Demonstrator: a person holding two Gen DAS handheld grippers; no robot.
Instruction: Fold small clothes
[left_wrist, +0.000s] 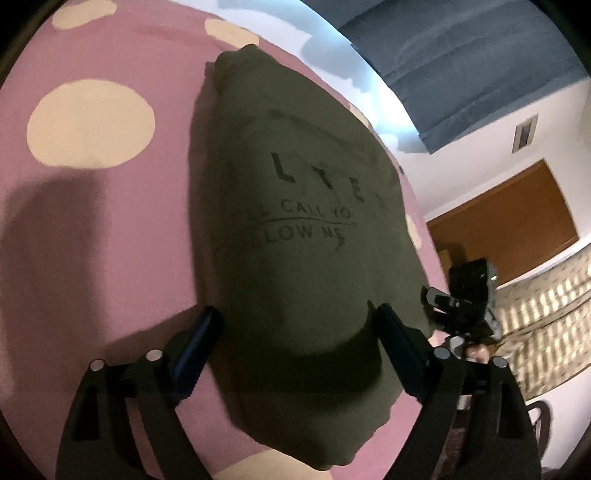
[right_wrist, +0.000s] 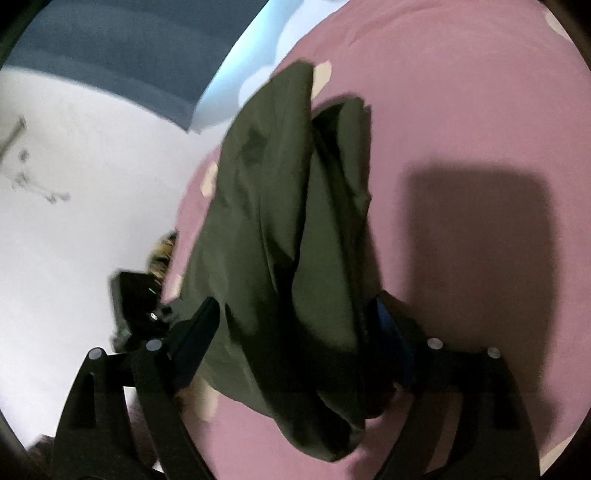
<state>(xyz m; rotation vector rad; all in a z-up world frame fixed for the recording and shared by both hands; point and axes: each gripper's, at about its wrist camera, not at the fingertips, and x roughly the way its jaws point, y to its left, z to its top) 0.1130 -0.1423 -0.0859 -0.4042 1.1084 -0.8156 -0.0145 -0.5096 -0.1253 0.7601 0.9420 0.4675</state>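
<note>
Left wrist view: the left gripper (left_wrist: 295, 325) stands with its jaws spread wide, pads clear of the cloth. Between and beyond its 2 fingers (left_wrist: 195, 343) lies the folded olive-green shirt (left_wrist: 295, 221), printed side up, flat on the pink bedsheet (left_wrist: 110, 229) with cream dots. The right gripper (left_wrist: 458, 306) shows at the shirt's right edge.

Right wrist view: the right gripper (right_wrist: 295, 321) also has its jaws apart. The shirt (right_wrist: 280, 229) lies bunched in folds between them on the bedsheet (right_wrist: 461, 110), though blur hides whether the pads touch it. The left gripper (right_wrist: 140, 299) sits to the left.
</note>
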